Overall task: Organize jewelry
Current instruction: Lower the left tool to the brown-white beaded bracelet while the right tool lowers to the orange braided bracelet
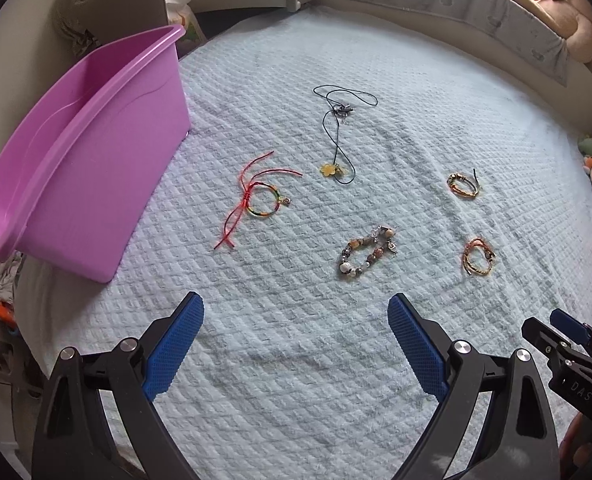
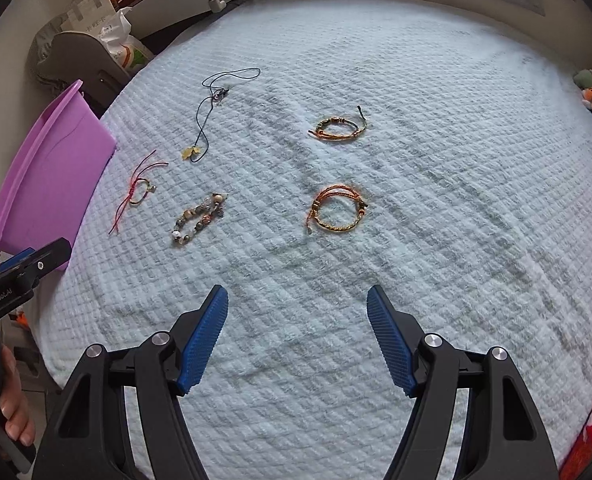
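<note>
Tools: left tool (image 1: 296, 312) and right tool (image 2: 298, 304) hover released, empty.
Braided bracelet (image 2: 338, 210): light, limp; pinch one cord edge, centre frame.

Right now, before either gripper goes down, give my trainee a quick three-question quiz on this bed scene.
1. How many jewelry pieces lie on the blanket?
2. True or false: the purple bin already holds a bracelet.
3. Which piece lies nearest the bin: A) beaded bracelet, B) red-cord bracelet, C) black-cord necklace?

Key: 1. Five. 2. False; the part of its inside that shows is bare. 3. B.
</note>
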The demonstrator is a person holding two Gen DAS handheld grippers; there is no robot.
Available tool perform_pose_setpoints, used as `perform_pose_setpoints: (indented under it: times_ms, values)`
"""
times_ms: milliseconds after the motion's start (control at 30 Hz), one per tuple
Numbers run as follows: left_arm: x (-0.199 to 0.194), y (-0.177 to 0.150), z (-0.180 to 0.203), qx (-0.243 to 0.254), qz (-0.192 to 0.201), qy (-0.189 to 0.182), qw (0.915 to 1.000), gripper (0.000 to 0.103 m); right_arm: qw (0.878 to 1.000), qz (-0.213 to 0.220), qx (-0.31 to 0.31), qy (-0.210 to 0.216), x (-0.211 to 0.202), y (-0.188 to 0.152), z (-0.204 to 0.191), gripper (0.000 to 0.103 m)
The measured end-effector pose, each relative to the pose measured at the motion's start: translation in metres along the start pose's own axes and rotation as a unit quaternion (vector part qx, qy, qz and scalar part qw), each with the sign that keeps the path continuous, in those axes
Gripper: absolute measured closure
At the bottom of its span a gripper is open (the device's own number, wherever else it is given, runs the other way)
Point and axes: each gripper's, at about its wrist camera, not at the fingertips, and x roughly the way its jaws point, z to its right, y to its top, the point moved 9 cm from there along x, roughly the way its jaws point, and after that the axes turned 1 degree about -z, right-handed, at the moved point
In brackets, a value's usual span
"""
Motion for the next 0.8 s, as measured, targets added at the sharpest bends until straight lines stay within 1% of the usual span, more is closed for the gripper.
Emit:
perform_pose_setpoints:
  times_ms: [100,433,633,800]
  values:
    - [0.017,0.0,0.008,0.003,0.008,-0.003,1.0,0.011,1.0,0.005,-0.001,-0.001,0.019,0.003,0.011,0.034]
    - [0.08,-0.002,0.035,0.009,0.012,-0.017,0.9997,0.011,1.0,0.022,0.014,-0.006,0.067,0.012,0.035,0.034]
    - [0.102,0.001,0.047,0.016,0.021,-0.024,0.9994,0.011,0.999,0.029,0.029,0.002,0.088,0.02,0.043,0.034]
    - [0.113,0.004,0.051,0.016,0.03,-0.025,0.9991,0.011,0.999,0.037,0.016,0.002,0.099,0.028,0.039,0.034]
